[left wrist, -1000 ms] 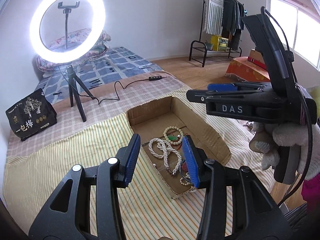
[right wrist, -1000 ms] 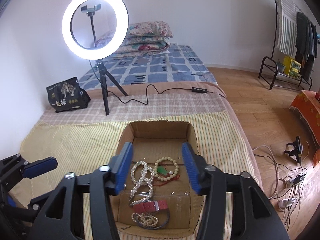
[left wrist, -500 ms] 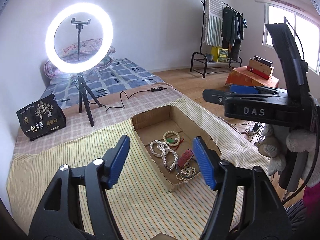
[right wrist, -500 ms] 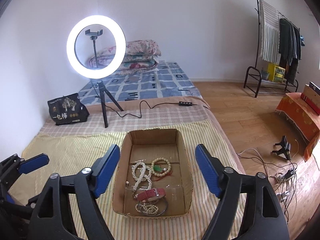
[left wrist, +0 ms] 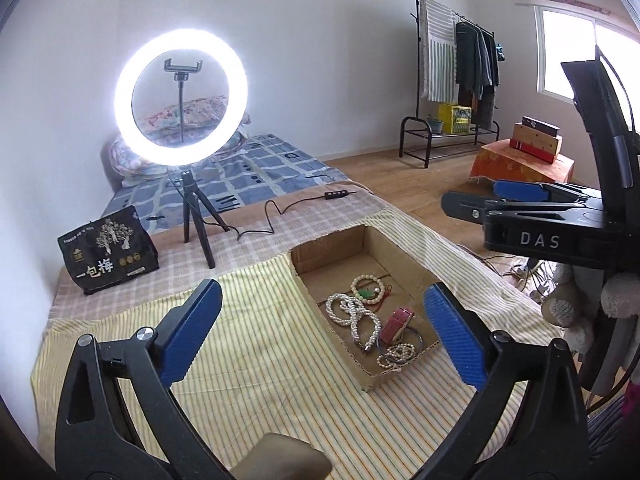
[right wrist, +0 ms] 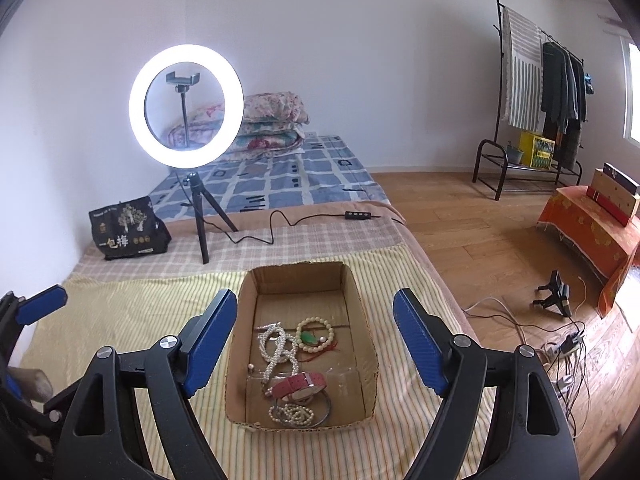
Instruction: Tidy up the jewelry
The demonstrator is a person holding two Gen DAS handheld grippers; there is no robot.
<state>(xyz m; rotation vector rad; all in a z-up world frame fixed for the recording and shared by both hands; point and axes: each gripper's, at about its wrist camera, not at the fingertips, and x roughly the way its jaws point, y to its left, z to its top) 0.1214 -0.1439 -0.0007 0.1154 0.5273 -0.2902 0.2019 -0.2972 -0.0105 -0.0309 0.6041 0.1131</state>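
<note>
Bedroom, striped bed cover; cardboard box (right wrist: 362,320) centre frame holds the pearl necklace (right wrist: 276,350), light, limp, slippery. I'd pinch a bunched loop. Left claw (left wrist: 320,336) and right claw (right wrist: 314,344) both released, empty.

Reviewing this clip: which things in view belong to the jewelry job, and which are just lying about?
Job:
cardboard box
pearl necklace
bead bracelet
red watch
small pearl strand
left gripper, open
right gripper, open

Lying about:
ring light
black bag
clothes rack
pillows
floor cables
</note>
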